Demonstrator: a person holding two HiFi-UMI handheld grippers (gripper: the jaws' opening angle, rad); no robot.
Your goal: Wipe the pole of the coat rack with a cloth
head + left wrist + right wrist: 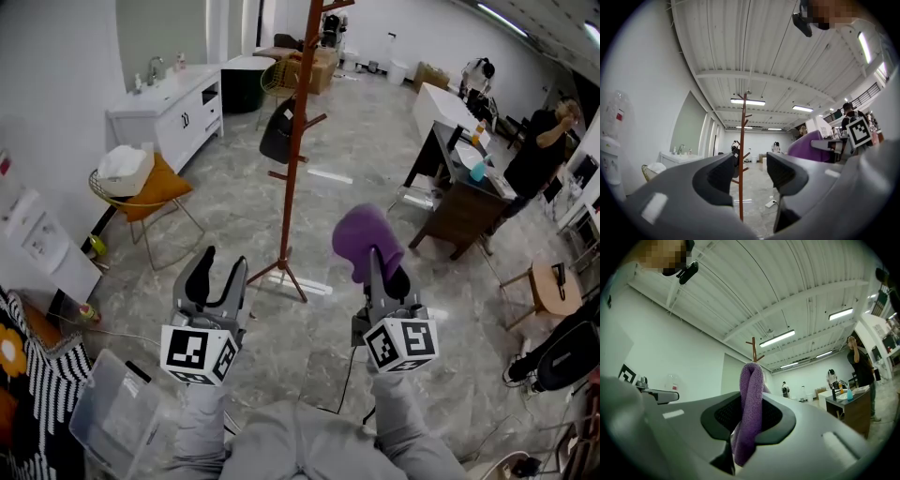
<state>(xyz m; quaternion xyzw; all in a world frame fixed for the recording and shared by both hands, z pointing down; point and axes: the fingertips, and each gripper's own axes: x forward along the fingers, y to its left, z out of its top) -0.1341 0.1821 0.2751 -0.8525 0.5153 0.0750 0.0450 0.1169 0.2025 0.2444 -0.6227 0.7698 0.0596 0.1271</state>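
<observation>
A reddish-brown coat rack (296,141) stands on the marble floor ahead of me, its pole (742,154) upright and its feet spread near my grippers. My right gripper (384,267) is shut on a folded purple cloth (366,239), which sticks up between the jaws (751,399). The rack's top (753,348) shows just behind the cloth in the right gripper view. My left gripper (217,279) is open and holds nothing; the pole shows through the gap between its jaws. Both grippers are short of the pole.
A black bag (278,136) hangs on the rack. A wire chair with an orange cushion (150,192) stands left, a white cabinet with a sink (173,108) beyond it. A wooden desk (464,202) and a person (542,145) are right. A clear bin (112,408) sits near left.
</observation>
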